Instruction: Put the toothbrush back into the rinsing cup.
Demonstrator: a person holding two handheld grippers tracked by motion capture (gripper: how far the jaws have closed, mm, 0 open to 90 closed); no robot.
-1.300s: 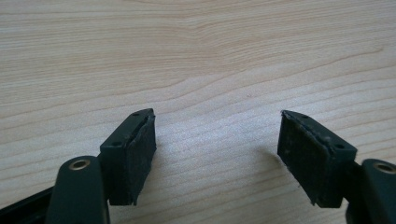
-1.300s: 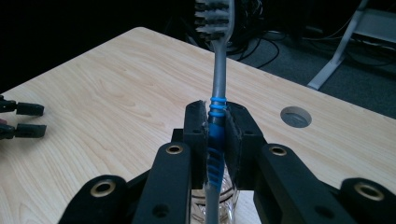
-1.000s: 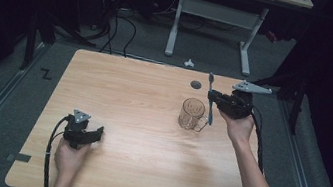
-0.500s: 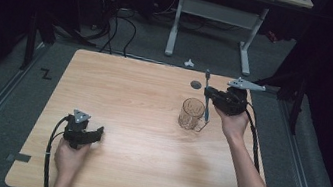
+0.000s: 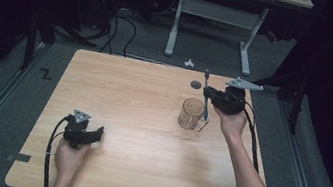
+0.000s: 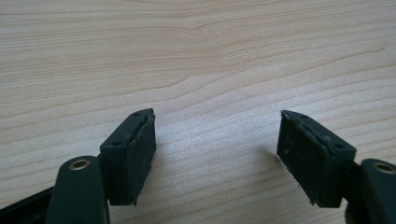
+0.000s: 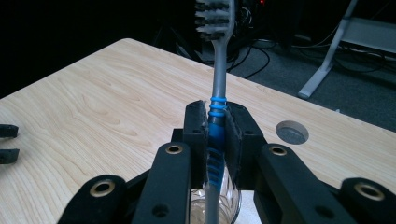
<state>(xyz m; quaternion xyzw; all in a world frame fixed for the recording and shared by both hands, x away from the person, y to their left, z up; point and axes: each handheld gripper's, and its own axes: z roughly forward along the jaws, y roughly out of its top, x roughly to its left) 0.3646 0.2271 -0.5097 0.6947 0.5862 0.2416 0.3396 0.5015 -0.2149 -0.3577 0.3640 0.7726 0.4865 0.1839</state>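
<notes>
While the right gripper [image 7: 216, 135] is clamping a toothbrush [image 7: 215, 93] by the blue-ribbed part of its handle, the brush is standing nearly upright, bristles at the top and the handle's lower end reaching down into a clear glass mug [image 5: 192, 114]. In the right gripper view the two black jaws are pressing flat against either side of the handle, with the glass rim showing directly beneath them. Holding it upright and above the mug's mouth looks deliberate: my guess is that the brush is being stood in the mug or lifted out of it, and the frames alone are not telling me which. The person's right hand [image 5: 232, 124] is gripping the tool just beside the mug, on the side away from the left gripper.

Well apart from the mug, toward the near left part of the wooden table [image 5: 129, 92], the left gripper [image 5: 97, 134] is resting low on the surface. In its own view the jaws are standing wide apart with bare wood grain between the pads [image 6: 138, 154], holding nothing; it seems to be waiting aside. Beyond the mug a round grey cable port [image 7: 292, 132] is sitting in the tabletop.
</notes>
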